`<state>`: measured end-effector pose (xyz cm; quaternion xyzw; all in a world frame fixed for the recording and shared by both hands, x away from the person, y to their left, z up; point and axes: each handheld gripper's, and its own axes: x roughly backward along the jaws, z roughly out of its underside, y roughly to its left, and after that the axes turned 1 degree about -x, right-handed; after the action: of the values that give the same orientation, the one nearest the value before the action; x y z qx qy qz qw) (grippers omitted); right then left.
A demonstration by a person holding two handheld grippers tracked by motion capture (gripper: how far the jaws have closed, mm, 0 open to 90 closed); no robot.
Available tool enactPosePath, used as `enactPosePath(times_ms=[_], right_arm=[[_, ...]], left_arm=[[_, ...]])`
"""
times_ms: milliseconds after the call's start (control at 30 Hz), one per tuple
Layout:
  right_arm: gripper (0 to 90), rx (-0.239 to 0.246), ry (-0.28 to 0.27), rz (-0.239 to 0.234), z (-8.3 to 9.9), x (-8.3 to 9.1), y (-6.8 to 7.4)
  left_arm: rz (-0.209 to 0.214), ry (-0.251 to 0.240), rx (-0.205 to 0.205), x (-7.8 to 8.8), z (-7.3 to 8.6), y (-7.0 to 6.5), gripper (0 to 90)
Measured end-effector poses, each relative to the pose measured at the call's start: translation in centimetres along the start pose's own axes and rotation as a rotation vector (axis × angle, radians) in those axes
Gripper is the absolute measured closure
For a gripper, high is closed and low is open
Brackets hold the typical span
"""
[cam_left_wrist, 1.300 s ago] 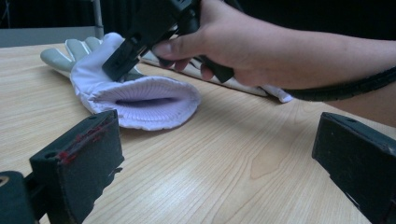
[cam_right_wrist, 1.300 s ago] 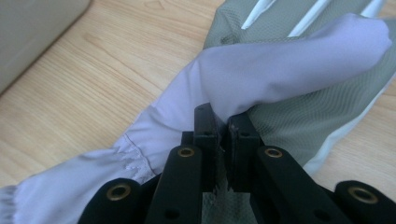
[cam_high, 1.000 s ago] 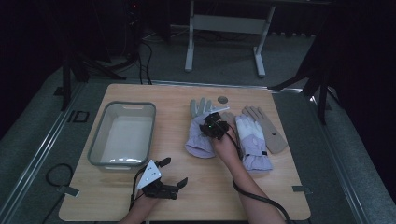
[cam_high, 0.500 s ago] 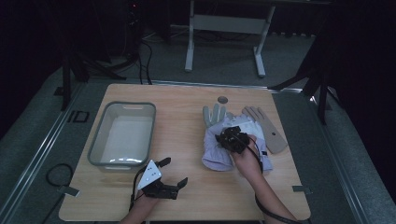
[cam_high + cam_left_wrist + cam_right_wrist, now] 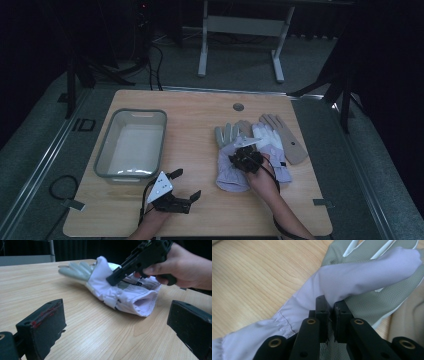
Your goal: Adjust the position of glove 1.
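Bin (image 5: 131, 145) at left of table (image 5: 200, 107) looks empty. Your left gripper (image 5: 184, 194) sits near the front edge, jaws wide apart, nothing in them. Your right gripper (image 5: 242, 159) is pinched tight on a fold of the white glove (image 5: 230, 175), which lies right of centre, overlapping the tan glove (image 5: 290, 142). It's soft, light, floppy cloth; grab the cuff or a thick fold

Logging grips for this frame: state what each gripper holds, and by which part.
The right gripper is shut on a pinched-up fold of the lavender glove, along its side edge. The left gripper is open and holds nothing.
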<state>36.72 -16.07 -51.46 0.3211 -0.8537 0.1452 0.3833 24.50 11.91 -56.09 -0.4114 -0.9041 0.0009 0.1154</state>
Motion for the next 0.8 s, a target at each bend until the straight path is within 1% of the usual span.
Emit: enactPosePath(times_ms=[33,67,133,167,200,233,267,300,367,400,433,467,500,533,600,633,667,700,800], right_arm=[[82.6,0.000,0.012,0.010,0.2,-0.7,0.0],[82.6,0.000,0.012,0.010,0.2,-0.7,0.0],[80.9,-0.018,0.018,0.007,0.4,-1.4,-0.1],[80.3,-0.027,0.018,0.000,0.5,-1.5,-0.1],[80.3,-0.027,0.018,0.000,0.5,-1.5,-0.1],[76.2,-0.036,0.012,0.001,0.5,-1.5,-0.2],[76.2,-0.036,0.012,0.001,0.5,-1.5,-0.2],[73.7,-0.037,0.012,0.000,0.5,-1.4,-0.2],[64.1,-0.039,0.002,-0.006,0.4,-1.1,-0.2],[54.8,-0.043,-0.003,-0.017,0.3,-0.7,-0.2],[54.8,-0.043,-0.003,-0.017,0.3,-0.7,-0.2],[52.9,-0.038,-0.010,-0.024,0.3,-0.5,-0.3],[49.1,-0.034,-0.031,-0.031,0.1,0.3,-0.3],[49.1,-0.034,-0.031,-0.031,0.1,0.3,-0.3],[46.8,-0.016,-0.057,-0.024,-0.1,1.2,-0.3],[46.9,-0.017,-0.095,-0.024,-0.4,2.4,-0.5],[46.2,-0.016,-0.110,-0.024,-0.5,3.0,-0.7],[46.2,-0.016,-0.110,-0.024,-0.5,3.0,-0.7],[42.6,-0.018,-0.150,-0.004,-0.8,4.8,-1.7]], left_arm=[[0.000,0.000,0.000,0.0,0.0,0.0,1.6],[0.000,0.000,0.000,0.0,0.0,0.0,1.6],[0.001,0.000,-0.002,0.0,0.0,0.0,1.6],[0.001,-0.001,-0.002,0.0,0.0,0.0,1.6],[0.001,-0.001,-0.002,0.0,0.0,0.0,1.6],[0.002,0.000,-0.003,0.0,0.0,0.0,1.6],[0.002,0.000,-0.003,0.0,0.0,0.0,1.6],[0.002,-0.001,-0.002,0.0,0.0,0.0,1.6],[0.002,0.000,-0.002,0.0,0.0,0.0,1.6],[0.002,-0.001,-0.001,0.0,0.0,0.0,1.6],[0.002,0.000,-0.001,0.0,0.0,0.0,1.6],[0.002,-0.001,0.000,0.0,0.0,0.0,1.6],[0.003,-0.001,0.000,0.0,0.0,0.0,1.6],[0.003,-0.001,0.000,0.0,0.0,0.0,1.6],[0.003,0.000,-0.001,0.0,0.0,0.0,1.6],[0.003,-0.001,-0.001,0.0,0.0,0.0,1.6],[0.003,-0.001,-0.002,0.0,0.0,0.0,1.6],[0.004,-0.001,-0.002,0.0,0.0,0.0,1.6],[0.005,-0.002,-0.002,0.0,0.0,0.0,1.6]])
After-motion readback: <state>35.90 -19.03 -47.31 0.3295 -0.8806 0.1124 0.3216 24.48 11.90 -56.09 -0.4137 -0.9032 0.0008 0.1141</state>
